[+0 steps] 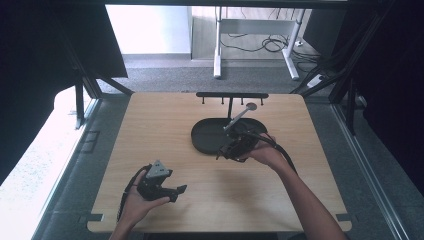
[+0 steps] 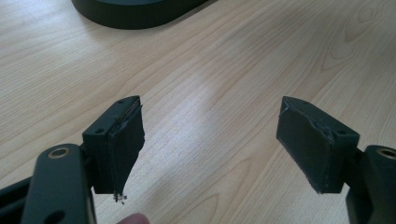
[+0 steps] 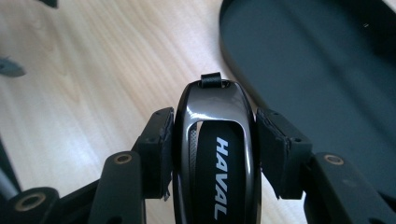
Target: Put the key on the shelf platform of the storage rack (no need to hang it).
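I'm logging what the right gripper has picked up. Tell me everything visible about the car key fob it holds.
The car key fob is a glossy black, rounded oval body with a shiny dark-chrome frame around a black inset that reads HAVAL in white letters. A small black loop sits at its top end. It looks like smooth plastic with metallic trim. It points away from the camera, clamped on both sides between the fingers of the right gripper, above the wooden table beside the black oval tray.

Key fob (image 3: 215, 154): its lower end is cut off by the bottom edge in our right gripper view.
Black tray (image 2: 135, 11): we see just its rim, cropped at the top.
Tray contents: too small for us to tell.
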Action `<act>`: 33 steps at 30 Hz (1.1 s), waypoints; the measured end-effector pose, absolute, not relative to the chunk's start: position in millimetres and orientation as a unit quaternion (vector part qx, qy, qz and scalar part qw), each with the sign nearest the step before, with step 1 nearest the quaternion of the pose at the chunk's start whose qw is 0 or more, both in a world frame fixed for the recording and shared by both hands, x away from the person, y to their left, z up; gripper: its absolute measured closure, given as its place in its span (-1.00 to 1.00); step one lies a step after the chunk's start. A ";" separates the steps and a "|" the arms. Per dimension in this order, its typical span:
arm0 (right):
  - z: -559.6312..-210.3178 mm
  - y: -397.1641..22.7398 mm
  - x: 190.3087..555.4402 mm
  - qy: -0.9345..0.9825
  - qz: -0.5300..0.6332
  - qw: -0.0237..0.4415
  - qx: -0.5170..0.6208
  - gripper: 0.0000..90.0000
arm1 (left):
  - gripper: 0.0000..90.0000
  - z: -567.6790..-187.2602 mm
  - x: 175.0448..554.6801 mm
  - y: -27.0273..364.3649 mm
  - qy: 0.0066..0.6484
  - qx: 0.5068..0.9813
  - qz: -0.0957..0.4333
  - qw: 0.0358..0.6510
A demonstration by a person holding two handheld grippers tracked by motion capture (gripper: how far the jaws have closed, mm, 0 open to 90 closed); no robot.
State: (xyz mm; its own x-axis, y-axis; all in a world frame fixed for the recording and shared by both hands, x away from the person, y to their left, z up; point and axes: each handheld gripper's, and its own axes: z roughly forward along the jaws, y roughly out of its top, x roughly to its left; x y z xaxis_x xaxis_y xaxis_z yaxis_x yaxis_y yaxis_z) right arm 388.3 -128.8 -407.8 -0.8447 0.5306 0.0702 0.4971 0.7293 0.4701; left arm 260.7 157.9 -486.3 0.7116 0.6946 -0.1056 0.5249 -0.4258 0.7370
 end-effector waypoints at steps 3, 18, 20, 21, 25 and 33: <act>-406.6 -125.5 395.7 0.928 0.245 0.039 0.279 0.10 | -0.48 -486.5 260.7 157.8 0.364 0.837 0.108 0.393; -412.2 -119.5 427.6 0.922 0.246 0.045 0.294 0.10 | -0.48 -490.3 259.9 150.1 0.355 0.845 0.101 0.387; -413.9 -118.5 432.4 0.922 0.247 0.046 0.294 0.10 | -0.48 -490.2 259.7 149.6 0.355 0.845 0.101 0.388; -414.5 -118.4 434.3 0.923 0.248 0.046 0.292 0.10 | -0.48 -490.3 259.8 149.6 0.355 0.845 0.101 0.388; -415.4 -116.8 442.3 0.922 0.249 0.049 0.294 0.10 | -0.48 -491.0 259.9 149.7 0.356 0.844 0.099 0.388; -419.6 -117.2 458.8 0.918 0.252 0.052 0.301 0.10 | -0.48 -492.0 260.4 149.1 0.353 0.847 0.098 0.384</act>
State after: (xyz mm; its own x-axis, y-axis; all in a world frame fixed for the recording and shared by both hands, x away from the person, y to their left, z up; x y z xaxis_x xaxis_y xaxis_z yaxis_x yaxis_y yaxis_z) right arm 458.8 -117.2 -419.6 -0.8131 0.5794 0.0564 0.5273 0.6919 0.4932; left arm 260.4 149.1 -492.0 0.7312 0.6741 -0.1047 0.5228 -0.4552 0.7207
